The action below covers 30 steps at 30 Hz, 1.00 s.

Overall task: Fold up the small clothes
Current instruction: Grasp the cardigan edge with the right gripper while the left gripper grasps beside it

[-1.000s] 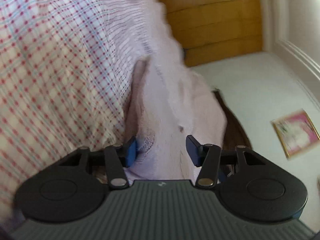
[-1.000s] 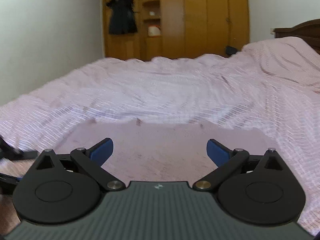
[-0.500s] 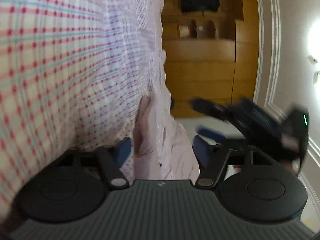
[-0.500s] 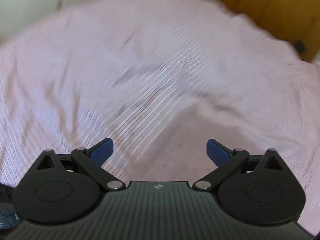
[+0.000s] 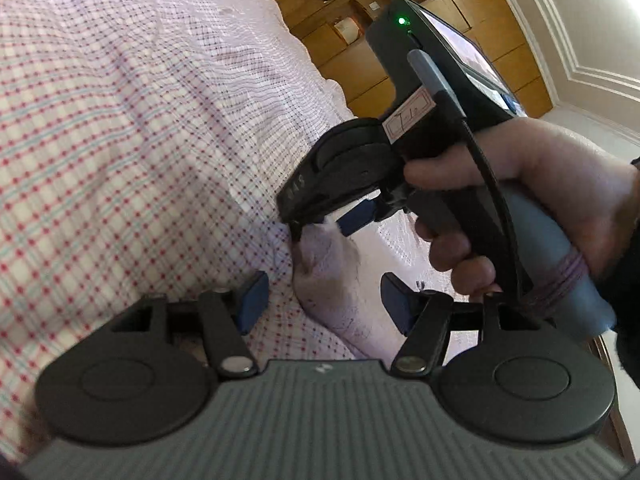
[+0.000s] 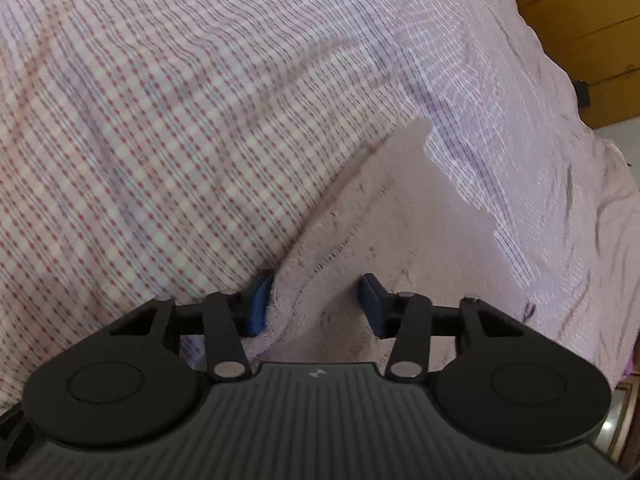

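A small pale pink garment point(image 5: 336, 280) lies on the checked bedsheet point(image 5: 120, 140), its edge raised in a fold. My left gripper point(image 5: 322, 306) is open, its blue pads either side of that fold without pressing it. My right gripper point(image 5: 320, 224) shows in the left wrist view, held in a hand, just beyond on the same edge. In the right wrist view the right gripper point(image 6: 314, 304) is open around a ridge of the pink garment point(image 6: 400, 216), the left pad touching the cloth.
The bedsheet point(image 6: 160, 100) fills most of both views. Wooden wardrobes point(image 5: 452, 8) stand behind the bed. White wall moulding point(image 5: 580, 40) is at the right. A dark wooden bed-frame edge point(image 5: 612, 400) shows at the lower right.
My right gripper has swung down from looking across the bed to the garment's edge beside my left gripper, and its jaws have narrowed. My left gripper stays at the fold, open.
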Available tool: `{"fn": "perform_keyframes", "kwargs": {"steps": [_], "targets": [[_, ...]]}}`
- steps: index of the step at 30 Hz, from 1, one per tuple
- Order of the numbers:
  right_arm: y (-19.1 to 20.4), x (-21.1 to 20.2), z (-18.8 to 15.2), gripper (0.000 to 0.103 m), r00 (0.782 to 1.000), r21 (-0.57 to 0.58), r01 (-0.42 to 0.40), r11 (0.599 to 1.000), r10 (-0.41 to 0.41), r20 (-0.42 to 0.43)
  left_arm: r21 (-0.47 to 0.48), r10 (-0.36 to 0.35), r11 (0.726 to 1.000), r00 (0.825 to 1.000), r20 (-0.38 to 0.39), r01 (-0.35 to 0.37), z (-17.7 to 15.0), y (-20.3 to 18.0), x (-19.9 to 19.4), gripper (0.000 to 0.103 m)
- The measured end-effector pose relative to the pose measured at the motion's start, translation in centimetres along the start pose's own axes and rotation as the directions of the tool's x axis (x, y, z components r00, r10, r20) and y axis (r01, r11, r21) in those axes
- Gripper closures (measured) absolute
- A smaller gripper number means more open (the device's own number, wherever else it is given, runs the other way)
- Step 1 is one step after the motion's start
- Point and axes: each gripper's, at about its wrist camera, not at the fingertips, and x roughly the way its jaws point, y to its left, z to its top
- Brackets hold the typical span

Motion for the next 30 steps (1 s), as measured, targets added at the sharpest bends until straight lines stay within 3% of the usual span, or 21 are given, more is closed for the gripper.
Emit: {"fn": "perform_keyframes", "kwargs": {"steps": [2,4,7,12,14,18,20,21,25,27,28,29,30], "targets": [[-0.2,0.0,0.1,0.081,1.000,0.010,0.009,1.000,-0.009,0.008,-0.035,-0.011,0.999,1.000,-0.013,0.010,0.6,-0.4,1.3,0.039],[-1.4,-1.1,0.0,0.086,0.997,0.058,-0.039,0.998,0.035,0.062,-0.072,-0.043,0.997,0.999,-0.033,0.040,1.3,-1.0,2.4,0.039],[-4.0,-2.9,-1.0,0.088,0.988,0.117,-0.095,0.989,0.079,0.130,-0.151,-0.135,0.980,0.990,-0.039,0.128,2.2,-0.2,3.1,0.037],[-7.0,-4.0,-2.3,0.088,0.981,0.157,-0.120,0.980,0.093,0.170,-0.276,-0.199,0.943,0.980,-0.026,0.184,2.5,2.9,4.3,0.040],[-7.4,-4.3,-2.5,0.088,0.979,0.163,-0.121,0.979,0.091,0.180,-0.260,-0.243,0.938,0.970,-0.027,0.227,2.7,2.7,5.3,0.040],[-7.8,-5.4,-3.6,0.090,0.966,0.201,-0.183,0.962,0.138,0.220,-0.091,-0.195,0.977,0.981,-0.026,0.192,1.5,0.1,6.3,0.039],[-8.1,-5.4,-4.2,0.090,0.962,0.212,-0.194,0.958,0.144,0.232,-0.107,-0.193,0.976,0.981,-0.020,0.190,1.0,-0.3,6.3,0.059],[-8.1,-5.1,-4.3,0.090,0.962,0.214,-0.193,0.958,0.141,0.235,-0.155,-0.173,0.974,0.984,-0.037,0.166,1.0,0.1,6.9,0.079],[-7.5,-3.6,-3.7,0.089,0.961,0.180,-0.230,0.956,0.193,0.201,-0.226,-0.138,0.966,0.990,-0.039,0.126,0.5,1.7,7.2,0.082],[-7.2,-2.7,-2.7,0.060,0.953,0.170,-0.281,0.945,0.253,0.167,-0.174,-0.110,0.979,0.993,-0.032,0.103,0.1,0.8,6.5,0.082],[-7.0,-2.3,-2.0,0.021,0.949,0.179,-0.303,0.936,0.280,0.144,-0.153,-0.086,0.985,0.996,-0.028,0.081,-0.1,0.4,6.7,0.082],[-6.6,-1.9,-1.2,0.000,0.944,0.197,-0.323,0.926,0.301,0.132,-0.141,-0.055,0.989,0.998,-0.023,0.052,-0.3,0.0,6.6,0.082],[-6.1,-1.6,-0.4,0.000,0.944,0.207,-0.325,0.923,0.304,0.125,-0.133,-0.016,0.991,1.000,-0.005,0.015,-0.6,-0.4,6.2,0.082]]}}
